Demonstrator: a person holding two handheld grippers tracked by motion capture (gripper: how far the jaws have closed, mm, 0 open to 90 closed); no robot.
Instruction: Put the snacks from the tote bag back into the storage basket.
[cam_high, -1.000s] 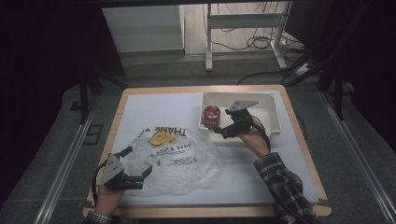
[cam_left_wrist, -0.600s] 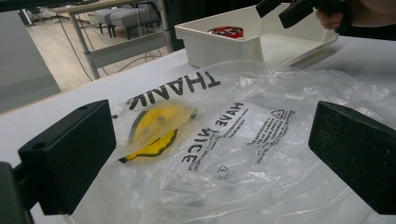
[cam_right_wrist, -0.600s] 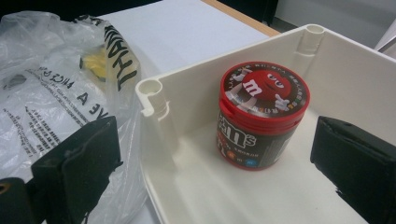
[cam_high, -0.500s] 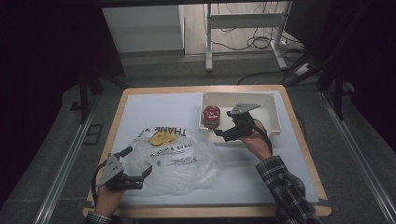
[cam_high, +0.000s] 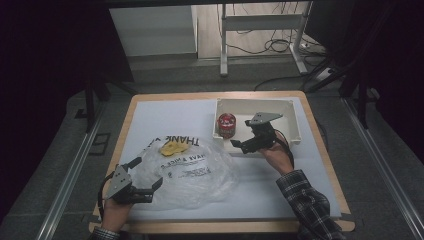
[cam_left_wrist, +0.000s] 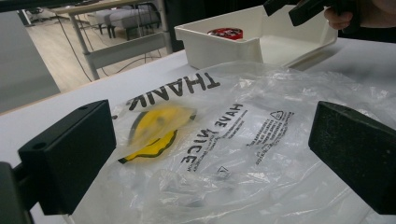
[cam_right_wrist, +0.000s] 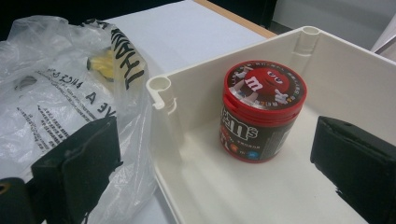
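The right gripper (cam_high: 248, 140) hangs over the near left corner of the white bin (cam_high: 295, 131), at the far right of the table (cam_high: 150, 112). Its jaws are spread wide and hold nothing. In the right gripper view the jaws straddle the corner post of the bin, with the red candy jar (cam_right_wrist: 261, 111) ahead between them. The jar stands upright on the bin floor, close to the left wall. The spread appears wider than the jar, which suits a grasp around its body; the jaws must clear the bin wall first.

The left gripper (cam_high: 143, 181) rests low at the near left edge of the table, jaws spread and empty, at the near edge of the clear plastic bag (cam_high: 192, 167). The bag lies flat and crumpled on the table, its far right edge against the bin's outer wall. The left gripper view shows the film (cam_left_wrist: 243, 140) directly ahead, between the jaws. This position suits pinching the bag to open or steady it, probably to receive the jar.
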